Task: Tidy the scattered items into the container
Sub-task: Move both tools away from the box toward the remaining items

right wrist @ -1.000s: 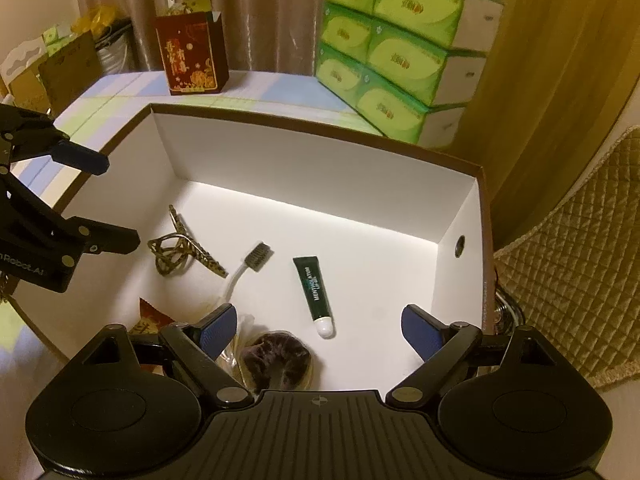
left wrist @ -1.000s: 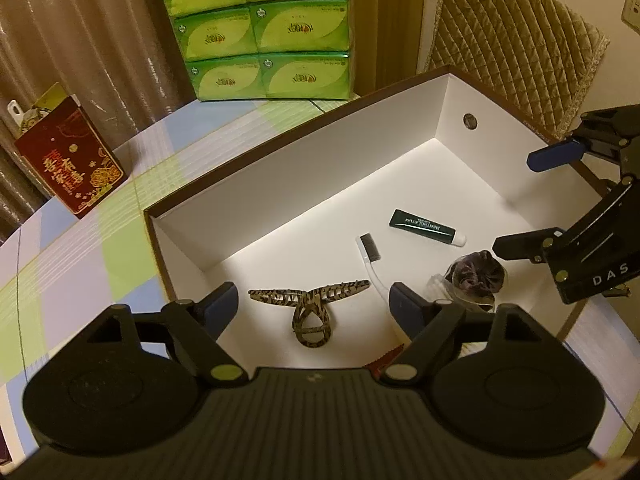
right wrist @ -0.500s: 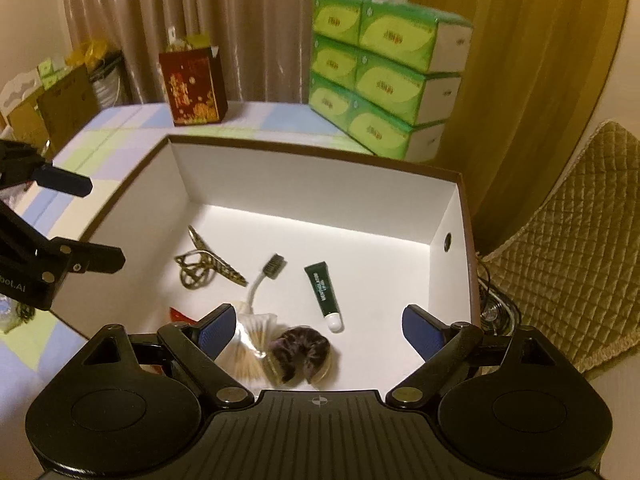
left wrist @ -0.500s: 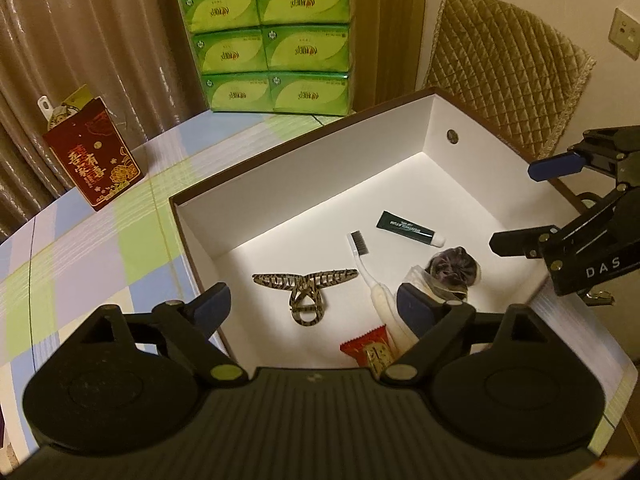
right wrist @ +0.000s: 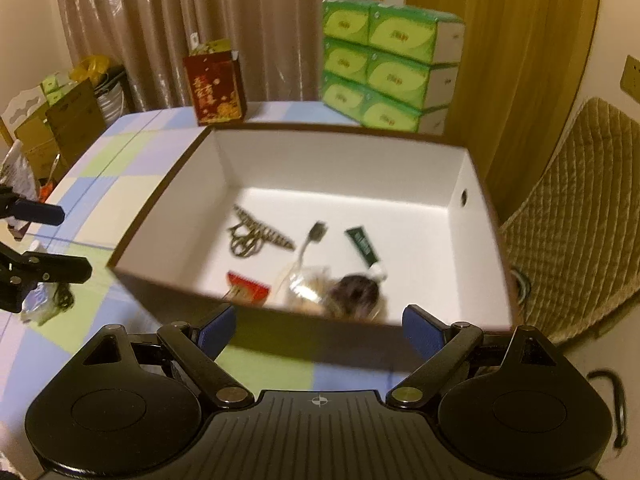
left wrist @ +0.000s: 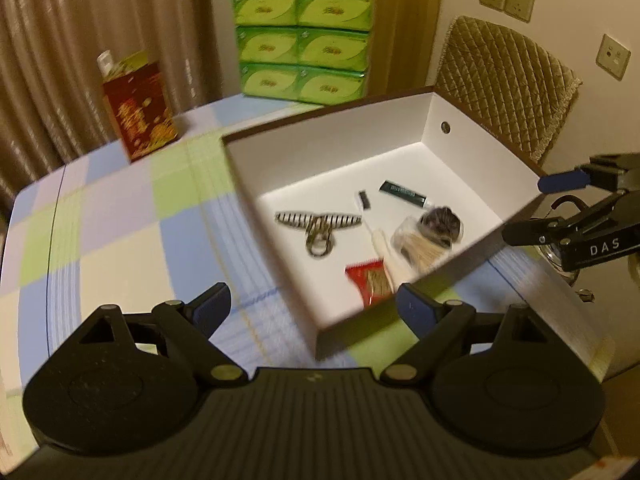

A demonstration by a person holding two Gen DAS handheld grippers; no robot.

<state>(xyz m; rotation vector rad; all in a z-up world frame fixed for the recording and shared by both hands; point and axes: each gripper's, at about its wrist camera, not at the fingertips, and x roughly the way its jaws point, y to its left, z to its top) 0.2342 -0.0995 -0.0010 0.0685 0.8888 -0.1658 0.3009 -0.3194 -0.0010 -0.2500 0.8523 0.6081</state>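
The brown box (left wrist: pixel 472 144) with white inside sits on the checked tablecloth. In it lie a striped hair claw (left wrist: pixel 316 226), a toothbrush (left wrist: pixel 374 232), a dark green tube (left wrist: pixel 404 193), a bagged dark scrunchie (left wrist: pixel 440 222), a clear bag of swabs (left wrist: pixel 420 248) and a red packet (left wrist: pixel 370 282). My left gripper (left wrist: pixel 312 310) is open and empty, above the cloth at the box's near corner. My right gripper (right wrist: pixel 320 328) is open and empty too, just short of the box's (right wrist: pixel 476 184) near wall. Each gripper shows in the other's view, the right gripper (left wrist: pixel 540 208) and the left gripper (right wrist: pixel 60 242).
Green tissue packs (left wrist: pixel 304 40) and a red gift bag (left wrist: pixel 138 110) stand at the table's far side. A quilted chair (right wrist: pixel 580 220) is behind the box's right end. A crumpled clear wrapper (right wrist: pixel 48 300) lies on the cloth left of the box. Cardboard boxes (right wrist: pixel 60 128) stand beyond the table's left edge.
Both grippers have drawn back and up from over the box. The left one now hangs over the cloth outside the box's corner, and the right one is outside the near wall.
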